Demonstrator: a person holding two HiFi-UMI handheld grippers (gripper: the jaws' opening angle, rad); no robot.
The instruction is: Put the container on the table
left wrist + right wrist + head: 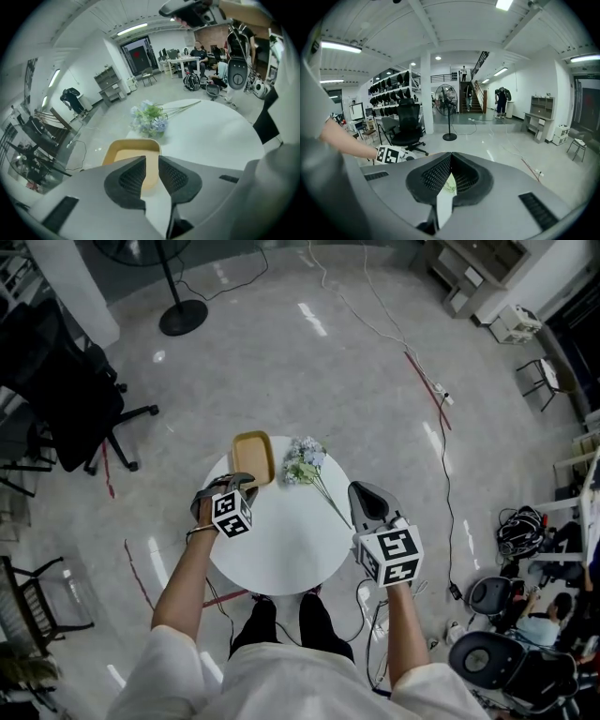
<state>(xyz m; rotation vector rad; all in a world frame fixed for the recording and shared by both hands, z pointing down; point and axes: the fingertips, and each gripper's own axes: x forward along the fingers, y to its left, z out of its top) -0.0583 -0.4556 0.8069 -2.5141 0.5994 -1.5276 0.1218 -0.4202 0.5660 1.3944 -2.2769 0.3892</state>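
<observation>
Evidently the container (253,457) is already sitting on the table (291,549), at its far-left edge, with the flowers (305,462) lying just beside it on the right. Whether its far end is hanging past the edge is not clear from the head view.

The left gripper (239,486) is hovering just short of the container's near end. In the left gripper view its jaws are standing slightly apart, with nothing caught between them. Through the narrow gap in the left gripper (152,159), the container (132,151) and a strip of bare table (211,131) are showing, with the flowers (150,119) beyond. The right gripper (364,493) is waiting over the table's right side, well apart from the container. The right gripper view shows the tips of the right gripper (451,154) pressing together on nothing.

The container is looking like a shallow tan tray with rounded corners and a thin raised wall, so it is probably light, stiff and fairly smooth. It is offering its best hold at the near short wall, one jaw inside and one outside the rim. Being so light and so close to the edge, it is likely to slide under a sideways nudge, so any further contact is calling for care.
</observation>
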